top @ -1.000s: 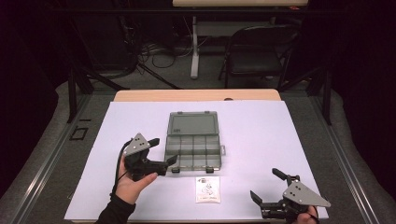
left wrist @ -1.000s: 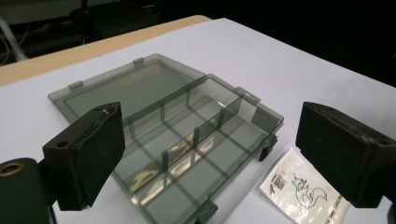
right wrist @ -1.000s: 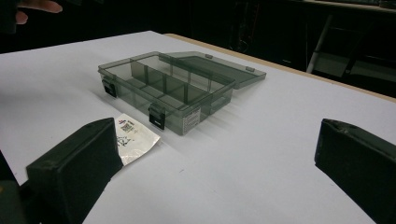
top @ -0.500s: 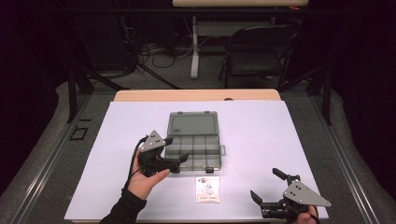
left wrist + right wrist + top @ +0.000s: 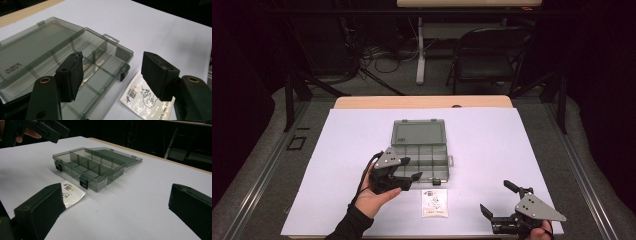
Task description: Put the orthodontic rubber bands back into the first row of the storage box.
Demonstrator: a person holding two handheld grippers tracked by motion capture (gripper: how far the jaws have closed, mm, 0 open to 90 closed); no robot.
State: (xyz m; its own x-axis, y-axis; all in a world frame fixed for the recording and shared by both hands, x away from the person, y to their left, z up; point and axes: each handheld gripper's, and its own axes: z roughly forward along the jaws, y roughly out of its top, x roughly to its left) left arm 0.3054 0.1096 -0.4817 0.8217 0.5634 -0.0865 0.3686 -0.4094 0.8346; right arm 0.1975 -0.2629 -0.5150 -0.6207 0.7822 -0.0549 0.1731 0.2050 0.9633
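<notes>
jaws wide on both – left gripper (image 5: pixel 408 176) hovers at the open box's (image 5: pixel 419 150) front-left corner, right gripper (image 5: pixel 498 202) near the packet (image 5: pixel 434 203).

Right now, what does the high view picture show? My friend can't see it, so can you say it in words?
A clear grey plastic organizer box lies open on a white table, with a small printed packet just in front of it. The left gripper, jaws open, hovers by the box's front left corner, and the right gripper sits open near the table's front right edge.
</notes>
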